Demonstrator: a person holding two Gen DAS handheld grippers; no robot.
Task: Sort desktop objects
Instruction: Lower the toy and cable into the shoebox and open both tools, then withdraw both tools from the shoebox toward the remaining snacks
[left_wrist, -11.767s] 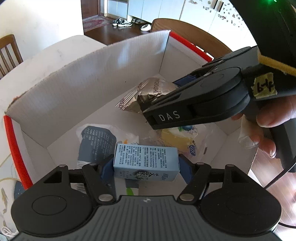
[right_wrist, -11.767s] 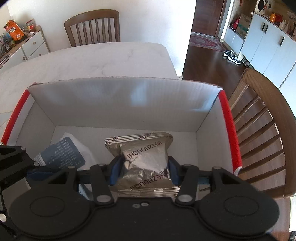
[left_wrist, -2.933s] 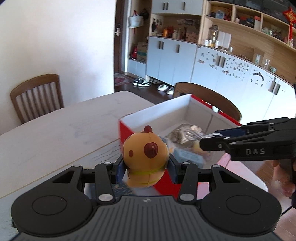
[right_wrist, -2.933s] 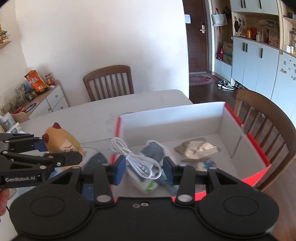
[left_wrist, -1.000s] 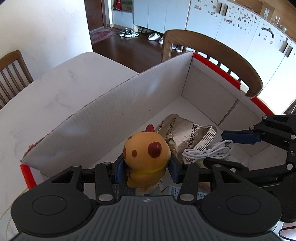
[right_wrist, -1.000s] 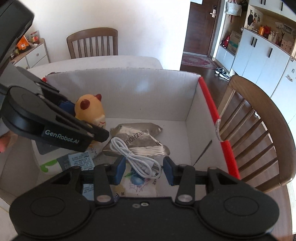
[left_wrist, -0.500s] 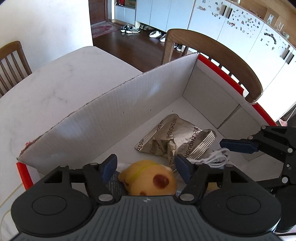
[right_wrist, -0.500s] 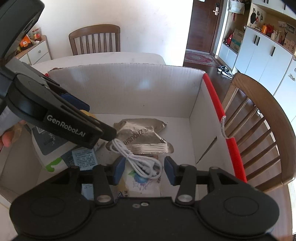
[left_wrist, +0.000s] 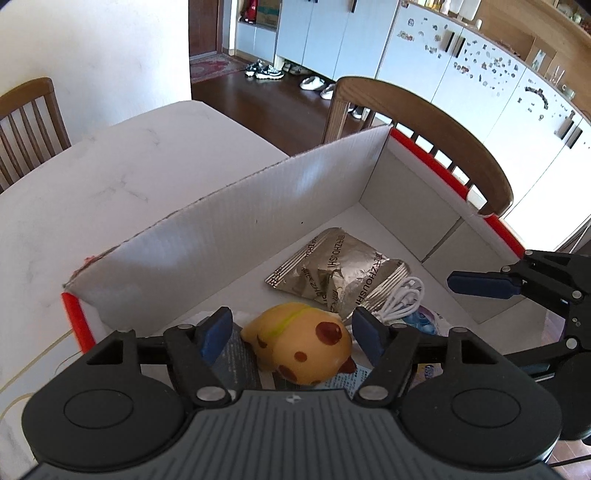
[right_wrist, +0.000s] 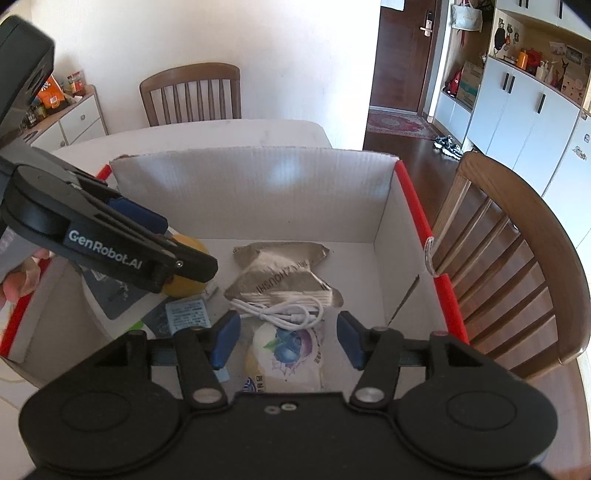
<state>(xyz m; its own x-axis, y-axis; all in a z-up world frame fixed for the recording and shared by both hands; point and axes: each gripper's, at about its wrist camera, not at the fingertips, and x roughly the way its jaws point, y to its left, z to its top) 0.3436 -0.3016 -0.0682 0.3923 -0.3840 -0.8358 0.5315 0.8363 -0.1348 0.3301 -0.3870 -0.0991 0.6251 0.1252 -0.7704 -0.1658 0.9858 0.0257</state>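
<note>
- Dropped a moment ago, the yellow toy (left_wrist: 301, 349) now lies on its side in the box (left_wrist: 229, 236), left tool (left_wrist: 291, 334) spread wide above it, touching nothing. Silver snack bag (left_wrist: 340, 266) and white cable (left_wrist: 404, 299) lie just beyond.
- Right view: right tool (right_wrist: 282, 334) gapes empty too, cable (right_wrist: 284, 312) released onto the packets. Left tool crowds the box's left side; a chair (right_wrist: 517, 258) flanks the bench.

left gripper (left_wrist: 291, 334) released the toy (left_wrist: 301, 345); right gripper (right_wrist: 282, 339) dropped the cable (right_wrist: 284, 310).
</note>
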